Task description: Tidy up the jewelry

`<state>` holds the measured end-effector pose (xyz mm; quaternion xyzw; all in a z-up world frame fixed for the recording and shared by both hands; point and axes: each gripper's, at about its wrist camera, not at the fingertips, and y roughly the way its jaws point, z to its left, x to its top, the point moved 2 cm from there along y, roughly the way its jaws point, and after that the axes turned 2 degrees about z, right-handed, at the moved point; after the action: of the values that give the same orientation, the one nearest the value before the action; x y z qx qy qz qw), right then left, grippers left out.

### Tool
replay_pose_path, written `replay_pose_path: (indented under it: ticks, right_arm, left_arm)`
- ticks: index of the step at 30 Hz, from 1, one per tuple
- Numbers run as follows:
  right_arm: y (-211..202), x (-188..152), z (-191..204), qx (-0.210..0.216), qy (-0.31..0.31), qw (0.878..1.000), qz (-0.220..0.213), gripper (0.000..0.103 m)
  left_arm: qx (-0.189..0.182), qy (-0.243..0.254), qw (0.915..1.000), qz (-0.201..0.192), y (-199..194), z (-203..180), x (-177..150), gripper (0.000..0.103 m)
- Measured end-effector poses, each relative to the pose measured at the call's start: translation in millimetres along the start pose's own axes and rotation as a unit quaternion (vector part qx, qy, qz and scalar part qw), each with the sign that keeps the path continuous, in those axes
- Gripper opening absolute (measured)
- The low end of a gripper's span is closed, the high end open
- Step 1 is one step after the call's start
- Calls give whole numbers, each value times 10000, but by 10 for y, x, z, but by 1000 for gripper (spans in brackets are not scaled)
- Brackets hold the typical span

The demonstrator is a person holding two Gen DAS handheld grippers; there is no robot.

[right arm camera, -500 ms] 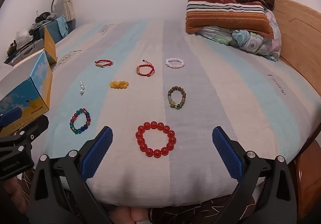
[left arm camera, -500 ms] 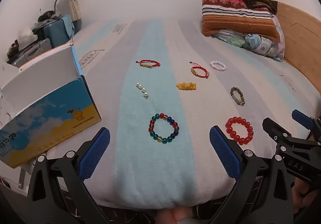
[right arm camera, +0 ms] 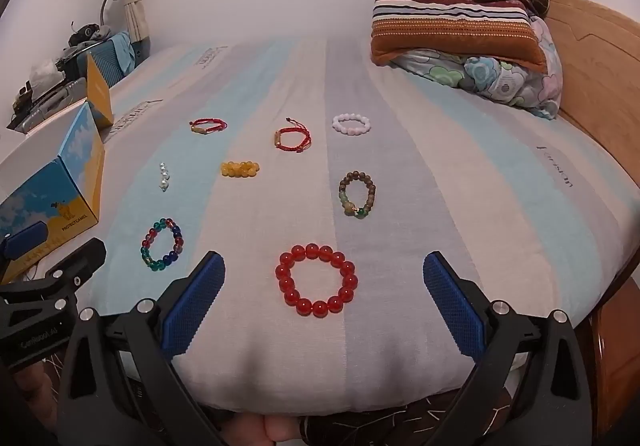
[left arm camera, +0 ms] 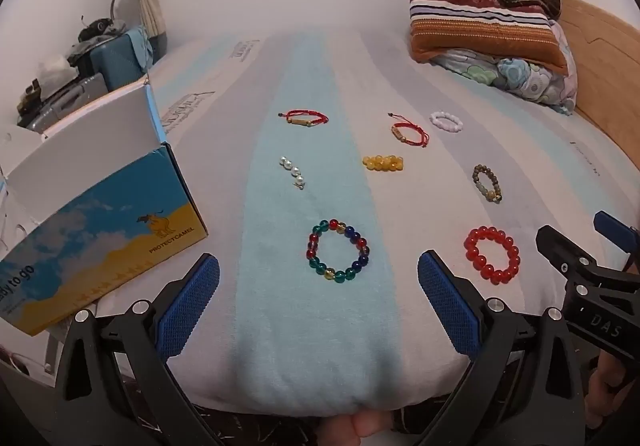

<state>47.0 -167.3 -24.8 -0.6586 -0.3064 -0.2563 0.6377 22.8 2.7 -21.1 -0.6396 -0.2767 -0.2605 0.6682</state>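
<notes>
A: How do the two grippers stand?

B: The left gripper (left arm camera: 319, 294) has its jaws spread wide with nothing between them, hanging over the near edge of the bed (left arm camera: 320, 366). The right gripper (right arm camera: 324, 292) is just as wide apart and grips nothing.

A: Where is the jewelry?

B: All loose on the striped sheet. In the left wrist view the multicoloured bead bracelet (left arm camera: 339, 251) lies just beyond the jaws at 12 o'clock, and the red bead bracelet (left arm camera: 492, 255) sits at 2 o'clock. Further off lie the pearl string (left arm camera: 292, 172), the yellow bead bracelet (left arm camera: 383, 162), the brown bead bracelet (left arm camera: 486, 183), two red cord bracelets (left arm camera: 306, 118) and a white bead bracelet (left arm camera: 446, 122).

A: And the box?

B: The open blue and yellow carton (left arm camera: 100, 238) stands at 9 o'clock, on the bed's left edge
</notes>
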Motion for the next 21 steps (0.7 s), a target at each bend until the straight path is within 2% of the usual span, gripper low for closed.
replay_pose_path:
  ticks: [21]
  right_arm:
    - [-60,42,68,-12,-100,9999,-41,96]
  left_arm:
    - [-37,-93,9999,8,-28,98,-20,97]
